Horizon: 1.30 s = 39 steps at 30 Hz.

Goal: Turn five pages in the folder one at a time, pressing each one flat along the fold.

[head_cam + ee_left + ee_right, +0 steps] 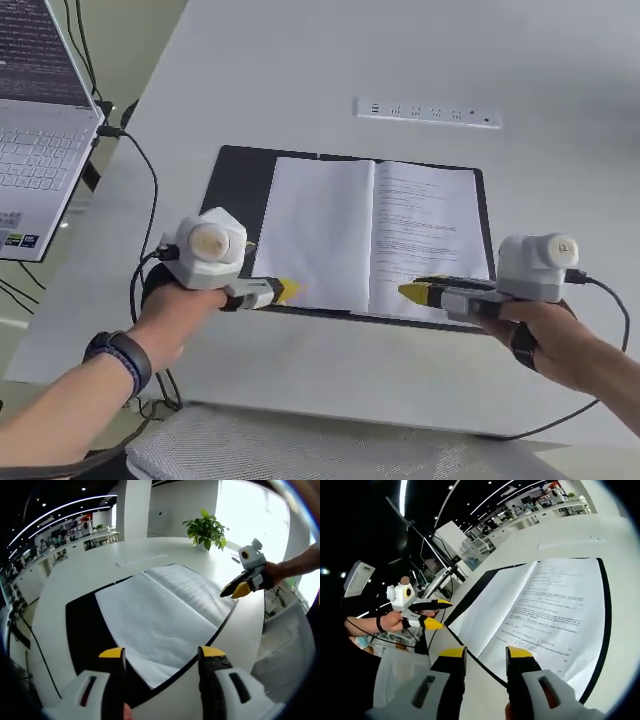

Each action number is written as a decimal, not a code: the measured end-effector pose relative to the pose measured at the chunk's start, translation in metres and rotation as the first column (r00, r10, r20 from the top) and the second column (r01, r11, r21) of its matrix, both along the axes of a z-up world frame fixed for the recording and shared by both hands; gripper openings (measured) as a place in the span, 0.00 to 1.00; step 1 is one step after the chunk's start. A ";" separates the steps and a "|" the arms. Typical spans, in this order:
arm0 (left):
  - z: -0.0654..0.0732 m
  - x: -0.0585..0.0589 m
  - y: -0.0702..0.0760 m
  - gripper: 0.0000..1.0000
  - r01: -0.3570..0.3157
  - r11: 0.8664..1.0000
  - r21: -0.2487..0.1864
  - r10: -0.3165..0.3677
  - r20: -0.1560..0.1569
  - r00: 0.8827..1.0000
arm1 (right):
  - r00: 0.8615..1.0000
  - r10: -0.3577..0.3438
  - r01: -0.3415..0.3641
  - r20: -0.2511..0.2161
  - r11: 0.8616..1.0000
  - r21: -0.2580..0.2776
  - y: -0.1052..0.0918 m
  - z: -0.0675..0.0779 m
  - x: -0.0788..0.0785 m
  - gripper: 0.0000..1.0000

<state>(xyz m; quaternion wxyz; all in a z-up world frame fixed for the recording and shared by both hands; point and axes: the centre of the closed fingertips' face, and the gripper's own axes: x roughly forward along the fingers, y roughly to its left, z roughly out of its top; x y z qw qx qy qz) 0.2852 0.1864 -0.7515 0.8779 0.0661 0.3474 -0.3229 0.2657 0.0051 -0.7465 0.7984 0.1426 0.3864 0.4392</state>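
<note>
Between left gripper (287, 291) and right gripper (415, 293): folder (232, 200), lying open.

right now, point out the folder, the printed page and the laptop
folder (236, 190), head view, bare black cover left of the pages
printed page (430, 232), head view, middle of the text
laptop (35, 160), head view, on its keyboard

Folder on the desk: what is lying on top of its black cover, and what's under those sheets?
A blank left page and a printed right page lie open on the folder. Any sheets beneath them are covered, so their count can't be seen.
</note>
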 end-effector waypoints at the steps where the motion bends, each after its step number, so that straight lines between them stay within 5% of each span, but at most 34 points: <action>1: 0.002 -0.001 0.000 0.58 0.001 1.000 0.000 -0.001 0.004 1.000 | 1.000 0.002 -0.001 0.012 1.000 -0.013 -0.004 0.001 0.000 0.31; 15: 0.029 -0.018 0.001 0.64 0.031 1.000 0.000 -0.031 0.043 0.999 | 0.989 -0.013 0.036 0.147 0.988 -0.153 -0.065 0.020 -0.007 0.49; 24: 0.044 -0.026 0.010 0.71 0.016 0.999 -0.031 -0.015 0.053 0.998 | 0.975 -0.042 0.086 0.220 0.978 -0.192 -0.090 0.039 -0.010 0.60; 39: 0.061 -0.045 0.018 0.87 -0.049 0.992 -0.112 0.056 0.055 0.997 | 0.968 -0.078 0.135 0.238 0.963 -0.234 -0.108 0.040 -0.037 0.76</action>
